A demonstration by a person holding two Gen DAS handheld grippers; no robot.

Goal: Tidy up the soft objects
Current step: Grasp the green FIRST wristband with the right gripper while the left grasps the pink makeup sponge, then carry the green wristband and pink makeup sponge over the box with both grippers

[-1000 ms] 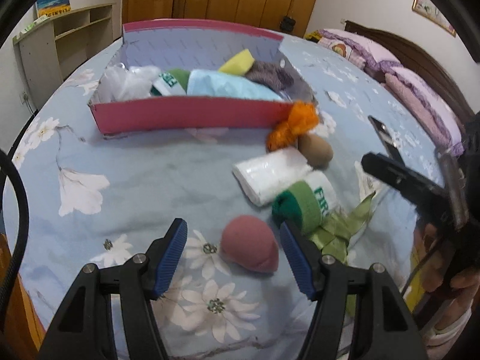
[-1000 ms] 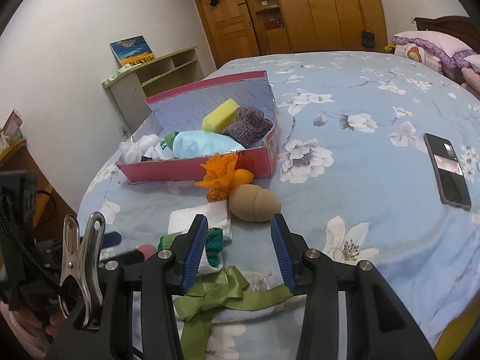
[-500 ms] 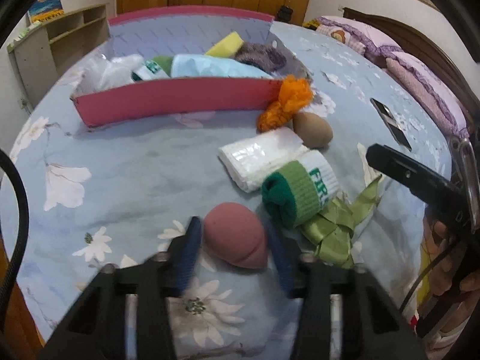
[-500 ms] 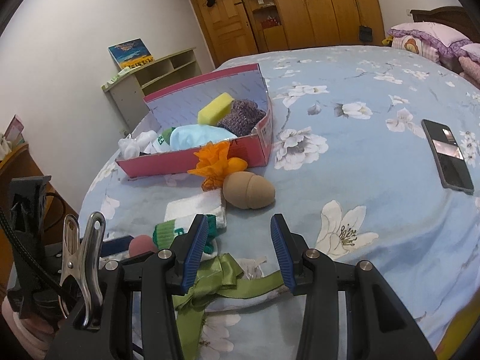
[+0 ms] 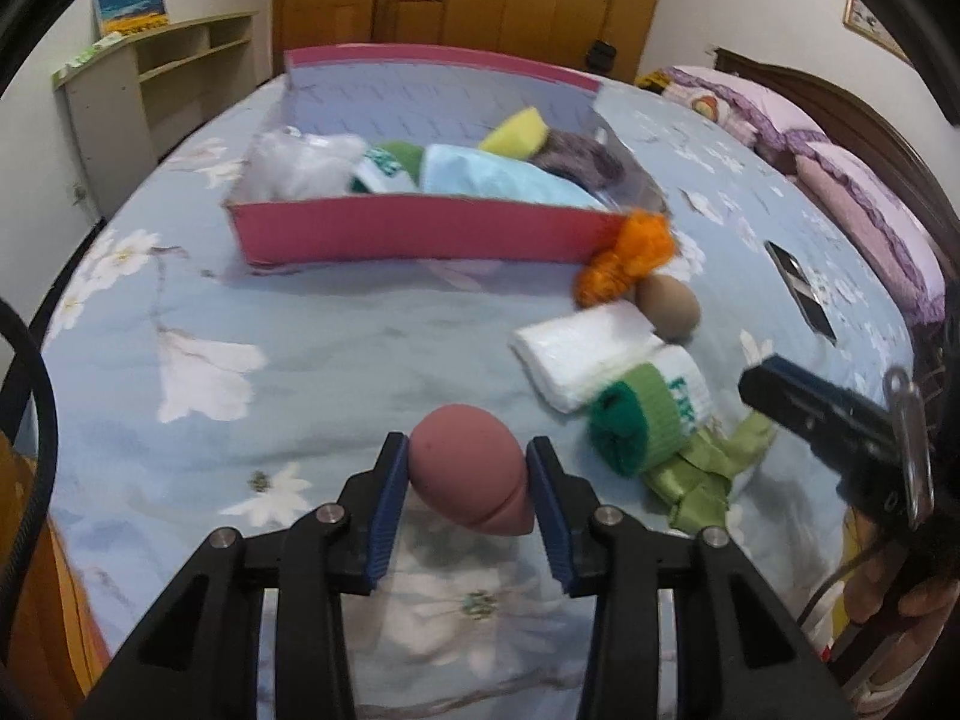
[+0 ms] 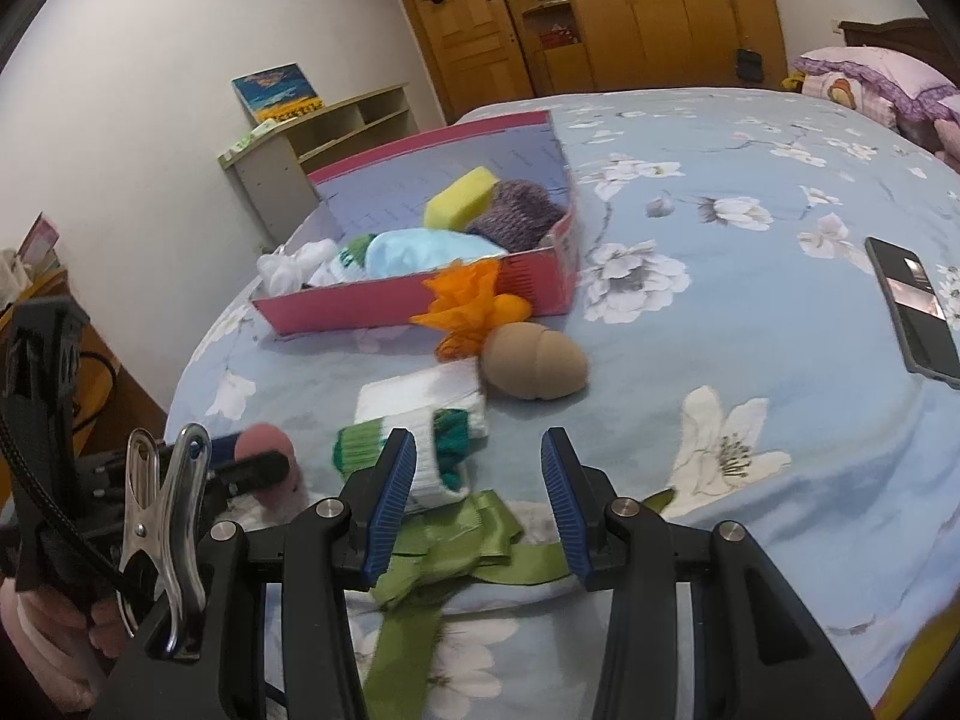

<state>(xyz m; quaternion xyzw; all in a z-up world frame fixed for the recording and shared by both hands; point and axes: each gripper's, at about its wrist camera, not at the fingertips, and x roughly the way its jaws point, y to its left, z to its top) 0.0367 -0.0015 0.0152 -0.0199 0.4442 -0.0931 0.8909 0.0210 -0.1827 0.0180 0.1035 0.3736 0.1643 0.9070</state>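
Since a second ago, the left gripper (image 5: 468,483) has been closing its fingers, which now clench the pink sponge (image 5: 467,477) on the bed (image 5: 336,354), well before the red box (image 5: 414,234). Right gripper (image 6: 477,480) hangs released.

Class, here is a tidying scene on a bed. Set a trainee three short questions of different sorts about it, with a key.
1. True or false: the left gripper is shut on the pink sponge.
2. Which lies outside the red box? A yellow sponge B tan egg-shaped sponge C purple knit
3. Fill in: the right gripper hangs open above a green ____.

Key: 1 true; 2 B; 3 ribbon.
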